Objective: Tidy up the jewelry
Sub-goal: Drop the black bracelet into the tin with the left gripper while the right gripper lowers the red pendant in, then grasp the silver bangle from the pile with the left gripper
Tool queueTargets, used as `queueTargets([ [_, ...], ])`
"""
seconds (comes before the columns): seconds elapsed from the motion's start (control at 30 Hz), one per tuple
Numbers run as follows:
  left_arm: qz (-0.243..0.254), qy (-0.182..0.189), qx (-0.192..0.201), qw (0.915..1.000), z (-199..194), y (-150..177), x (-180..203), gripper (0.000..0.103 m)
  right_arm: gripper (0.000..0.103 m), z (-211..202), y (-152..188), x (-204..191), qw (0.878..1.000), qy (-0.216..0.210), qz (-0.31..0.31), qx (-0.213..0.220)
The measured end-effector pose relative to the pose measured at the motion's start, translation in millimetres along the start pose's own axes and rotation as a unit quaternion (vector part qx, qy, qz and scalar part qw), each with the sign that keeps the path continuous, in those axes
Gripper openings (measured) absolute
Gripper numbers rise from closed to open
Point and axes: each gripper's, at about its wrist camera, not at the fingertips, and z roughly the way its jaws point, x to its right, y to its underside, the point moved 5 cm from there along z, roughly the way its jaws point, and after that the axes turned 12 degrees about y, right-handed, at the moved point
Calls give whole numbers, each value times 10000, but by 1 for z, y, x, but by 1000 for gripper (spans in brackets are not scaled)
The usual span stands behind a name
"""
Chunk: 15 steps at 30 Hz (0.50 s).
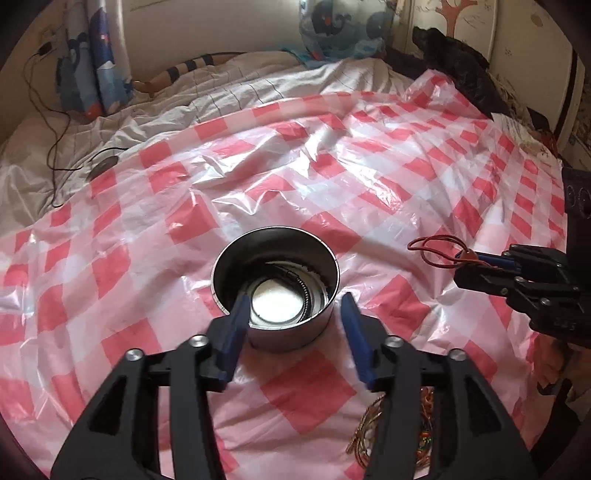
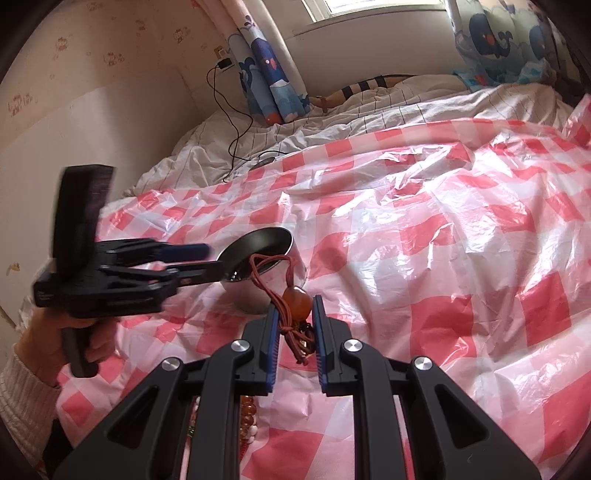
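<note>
Right gripper (image 2: 294, 314) clamped on red cord pendant (image 2: 295, 298) beside steel tin (image 1: 275, 284); left gripper (image 1: 293, 314) spread wide, straddling tin's near wall, gripping nothing.

Soft daylight comes from the window (image 2: 360, 7). Glare streaks the crinkled plastic sheet (image 2: 424, 236). Fisheye edges curve into dark, blurred corners.

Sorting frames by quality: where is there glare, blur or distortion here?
Left wrist view: strong fisheye curving, white glare on the plastic checked sheet, a blown-out highlight inside the metal tin. Right wrist view: the left claw is motion-blurred; sheet glare again.
</note>
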Motion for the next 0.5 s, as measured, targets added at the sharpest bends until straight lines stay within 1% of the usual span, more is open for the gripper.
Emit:
queueTargets([
  [0.03,-92,-67,123,9999,-10,6,-1,53,18,0,1,-4,9999,62,-117,21],
  [0.1,-457,-51,469,9978,-32,20,-6,55,18,2,0,-15,9991,157,-395,73],
  [0.2,-995,-150,977,9901,-59,43,-15,64,18,17,-9,-33,9977,172,-652,22],
  [0.27,-1165,-256,1171,9859,-68,54,-20,67,18,32,-18,-46,9971,123,-754,-48],
  [0.33,-1147,-341,1205,9855,-69,58,-25,72,18,50,-27,-59,9954,188,-933,-131],
  [0.43,-1116,-531,1061,9866,-64,61,-32,72,18,73,-38,-76,9920,281,-1195,-281],
  [0.5,-1159,-497,1030,9867,-64,63,-34,72,28,88,-42,-81,9905,347,-1270,-405],
])
